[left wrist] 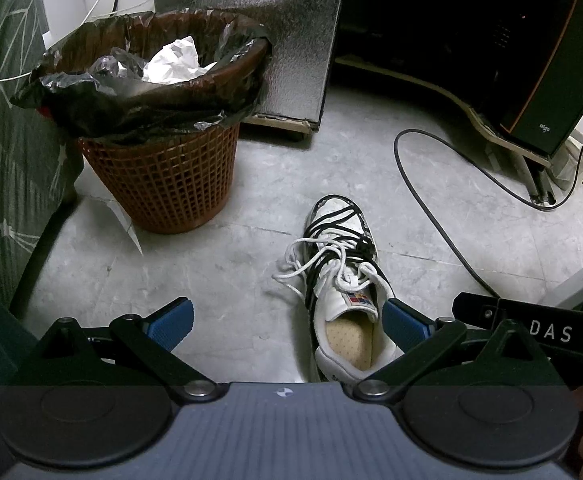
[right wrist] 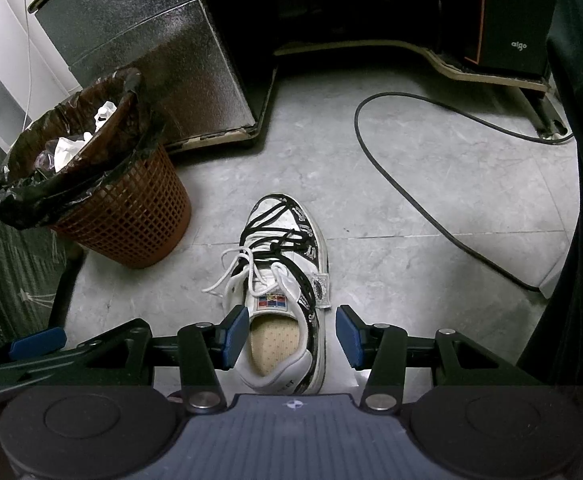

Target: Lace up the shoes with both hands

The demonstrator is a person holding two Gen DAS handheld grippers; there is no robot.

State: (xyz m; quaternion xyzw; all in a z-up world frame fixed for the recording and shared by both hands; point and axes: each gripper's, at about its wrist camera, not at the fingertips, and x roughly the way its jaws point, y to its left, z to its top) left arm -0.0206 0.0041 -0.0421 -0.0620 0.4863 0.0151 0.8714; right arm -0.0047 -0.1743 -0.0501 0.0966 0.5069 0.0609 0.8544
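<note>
We see a grey tiled floor (left wrist: pixel 211 272) under everything, with a metal-faced cabinet (left wrist: pixel 275 32) standing at the back and a black speaker (left wrist: pixel 547 60) on a low wooden board to the right. A red mesh waste basket (left wrist: pixel 163 176), lined with a black bag and holding crumpled white paper, stands on the floor left of centre. A black cable (right wrist: pixel 407 196) loops across the tiles on the right.

The shoe (right wrist: pixel 283 280), white with black trim, lies on the floor with its toe pointing away from us and its opening towards us. Its white laces (right wrist: pixel 235 270) are loose, spilling off its left side onto the tiles.

Our left gripper (left wrist: pixel 287 320) hangs above the floor just left of the shoe's heel, its blue-padded fingers (left wrist: pixel 171 322) spread wide and holding nothing. Our right gripper (right wrist: pixel 291 338) sits over the heel opening, its fingers (right wrist: pixel 349 336) also spread and empty, one on either side of the shoe.
</note>
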